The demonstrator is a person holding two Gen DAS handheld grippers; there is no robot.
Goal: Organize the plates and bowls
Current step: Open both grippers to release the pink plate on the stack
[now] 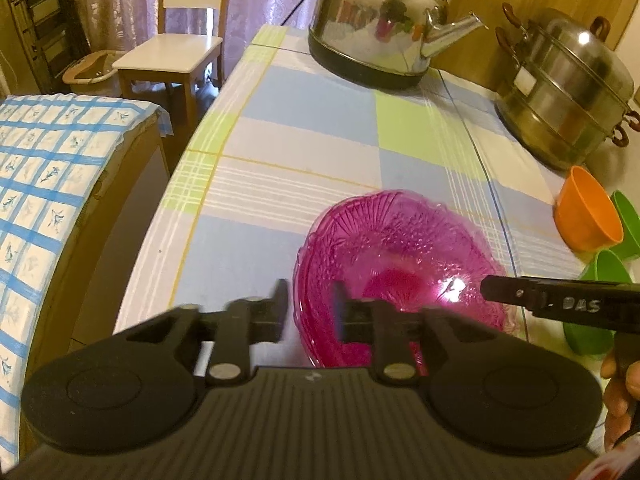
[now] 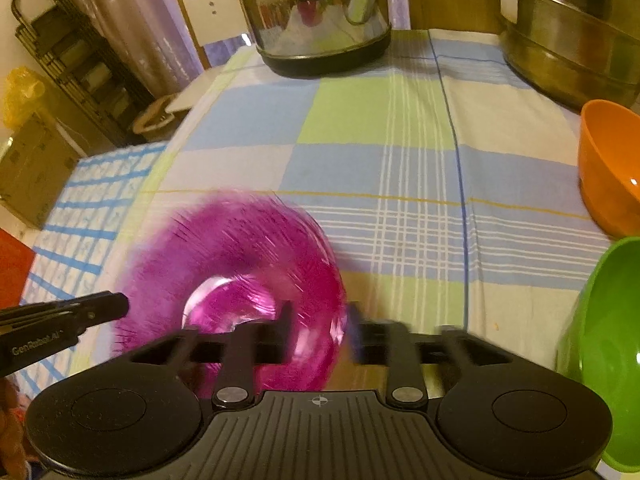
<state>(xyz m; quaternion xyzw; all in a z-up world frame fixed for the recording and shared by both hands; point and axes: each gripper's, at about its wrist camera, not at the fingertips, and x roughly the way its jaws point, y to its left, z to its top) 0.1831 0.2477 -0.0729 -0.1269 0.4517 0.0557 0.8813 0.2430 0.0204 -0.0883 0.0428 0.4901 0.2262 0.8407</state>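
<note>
Both tools released at the pink dish

Your left tool (image 1: 311, 308) and right tool (image 2: 318, 330) each straddle the translucent pink patterned glass dish's (image 1: 400, 264) near rim on the checked desk (image 1: 304, 128), unclenched.

Home dining area: checked tablecloth (image 1: 304, 120), steel kettle (image 1: 376, 20), stacked steamer pot (image 1: 568, 88), wooden chair (image 1: 172, 52), lilac curtains (image 1: 120, 0).
</note>
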